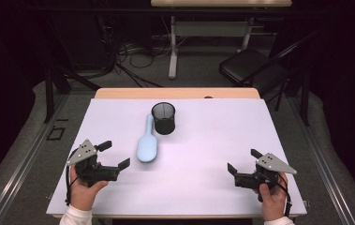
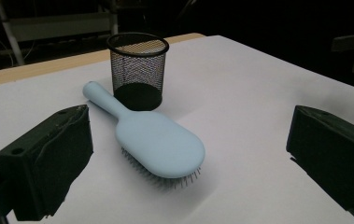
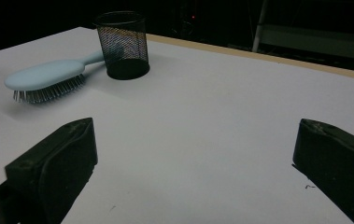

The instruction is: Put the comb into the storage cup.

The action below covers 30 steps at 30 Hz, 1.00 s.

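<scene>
Two items on white desk (image 1: 203,154): blue hairbrush (image 1: 146,146), bristles down, handle touching mesh cup (image 1: 164,118). Left tongs (image 1: 114,155) wide open, empty, nearest brush; right tongs (image 1: 242,161) likewise, well apart. Step: approach. Next: left closes on brush.

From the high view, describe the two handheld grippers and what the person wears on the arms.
Both the left gripper and the right gripper are black, each with two blocky, wedge-shaped jaws and a grey three-cornered plate on top. A thin black cable trails from each, looping past the hand. White sleeve cuffs show at both wrists, at the bottom edge of the picture.
</scene>
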Tool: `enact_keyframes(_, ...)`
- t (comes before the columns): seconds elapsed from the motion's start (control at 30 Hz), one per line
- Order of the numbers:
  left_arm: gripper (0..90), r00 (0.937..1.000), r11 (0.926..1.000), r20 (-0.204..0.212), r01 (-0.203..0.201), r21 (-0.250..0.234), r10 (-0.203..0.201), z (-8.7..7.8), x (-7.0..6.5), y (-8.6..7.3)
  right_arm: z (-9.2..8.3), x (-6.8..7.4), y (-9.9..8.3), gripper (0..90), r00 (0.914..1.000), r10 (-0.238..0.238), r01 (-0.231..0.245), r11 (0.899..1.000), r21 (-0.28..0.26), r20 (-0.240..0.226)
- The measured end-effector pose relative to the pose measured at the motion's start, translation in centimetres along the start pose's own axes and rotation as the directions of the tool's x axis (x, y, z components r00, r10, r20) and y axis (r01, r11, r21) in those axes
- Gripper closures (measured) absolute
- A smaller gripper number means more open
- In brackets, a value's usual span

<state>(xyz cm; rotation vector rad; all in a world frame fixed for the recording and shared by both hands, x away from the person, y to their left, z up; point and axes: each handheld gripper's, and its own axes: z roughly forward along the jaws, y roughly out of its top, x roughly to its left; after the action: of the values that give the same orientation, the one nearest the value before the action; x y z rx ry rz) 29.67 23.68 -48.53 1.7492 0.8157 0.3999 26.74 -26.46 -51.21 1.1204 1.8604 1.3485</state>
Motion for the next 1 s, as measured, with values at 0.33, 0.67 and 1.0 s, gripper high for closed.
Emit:
enact_keyframes(0.33,0.7,0.9987,0.9982,-0.035,0.040,0.044,-0.038,0.7,0.4,1.0,-0.2,0.4,-0.1,0.0,1.0000,-0.003,0.003,1.000,-0.005,0.004)
enact_keyframes(0.67,2.8,0.9974,0.9951,-0.068,0.029,0.095,-0.023,2.3,1.2,3.5,0.1,0.7,-0.2,0.0,0.9999,-0.011,0.011,1.000,0.012,0.007)
enact_keyframes(1.0,15.6,0.9908,0.9899,-0.133,0.039,0.136,-0.021,3.3,2.5,5.8,0.2,0.5,-0.3,0.0,1.0000,0.001,-0.001,1.000,0.017,0.005)
